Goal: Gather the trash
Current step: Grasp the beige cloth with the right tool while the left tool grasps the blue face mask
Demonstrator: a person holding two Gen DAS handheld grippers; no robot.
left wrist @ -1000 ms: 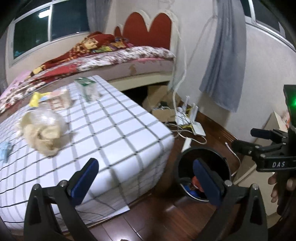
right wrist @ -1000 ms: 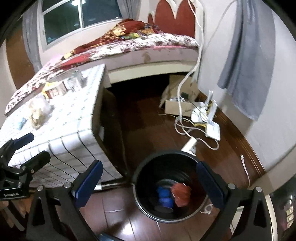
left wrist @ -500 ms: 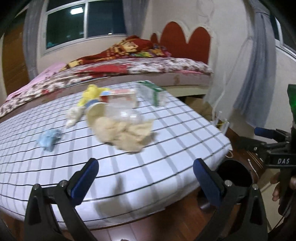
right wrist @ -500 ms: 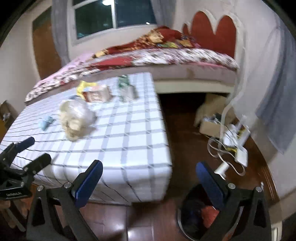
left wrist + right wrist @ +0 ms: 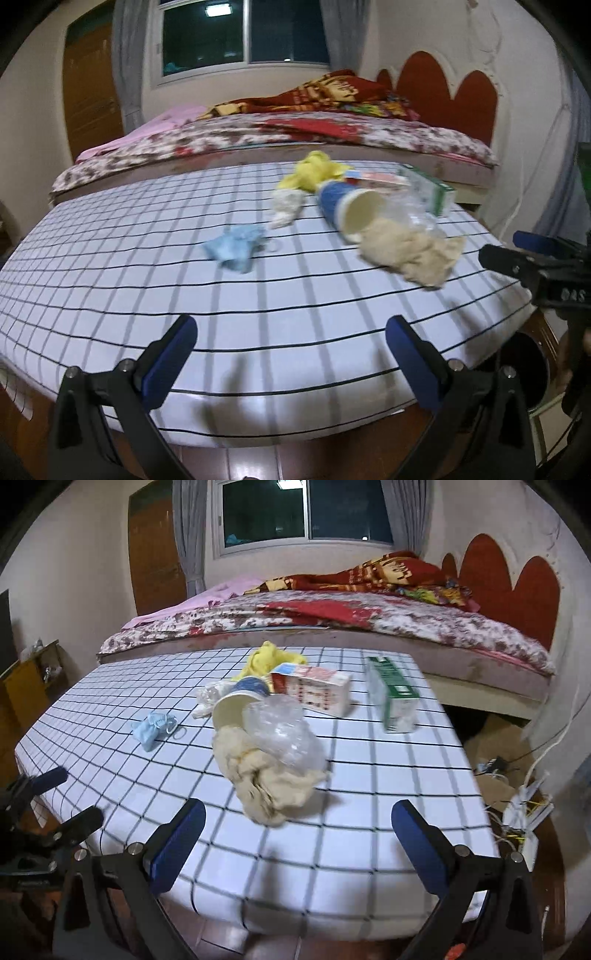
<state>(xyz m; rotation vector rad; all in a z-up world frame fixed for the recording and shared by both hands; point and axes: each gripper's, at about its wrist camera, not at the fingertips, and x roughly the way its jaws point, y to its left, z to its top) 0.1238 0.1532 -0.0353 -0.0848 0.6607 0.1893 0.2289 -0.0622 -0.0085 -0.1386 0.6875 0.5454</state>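
Trash lies on a checked tablecloth (image 5: 110,280) (image 5: 388,794): a blue face mask (image 5: 234,246) (image 5: 155,728), a beige crumpled wad (image 5: 413,251) (image 5: 266,782) with clear plastic (image 5: 284,731), a paper cup (image 5: 351,212) (image 5: 236,701), a yellow wrapper (image 5: 314,171) (image 5: 264,661), white tissue (image 5: 284,208), a red-white carton (image 5: 314,688) and a green carton (image 5: 395,698) (image 5: 432,188). My left gripper (image 5: 291,354) is open and empty over the table's near edge. My right gripper (image 5: 295,838) is open and empty just short of the beige wad. A black bin (image 5: 524,369) stands low on the right.
A bed (image 5: 369,620) with a red headboard (image 5: 517,579) runs behind the table. Cables and routers (image 5: 524,812) lie on the wooden floor to the right. A cardboard box (image 5: 491,738) sits under the bed edge. A wooden shelf (image 5: 26,679) stands left.
Both grippers have swung from the bin on the floor up and left to face the tabletop. The trash now sits nearer and more centred. Both stay open.
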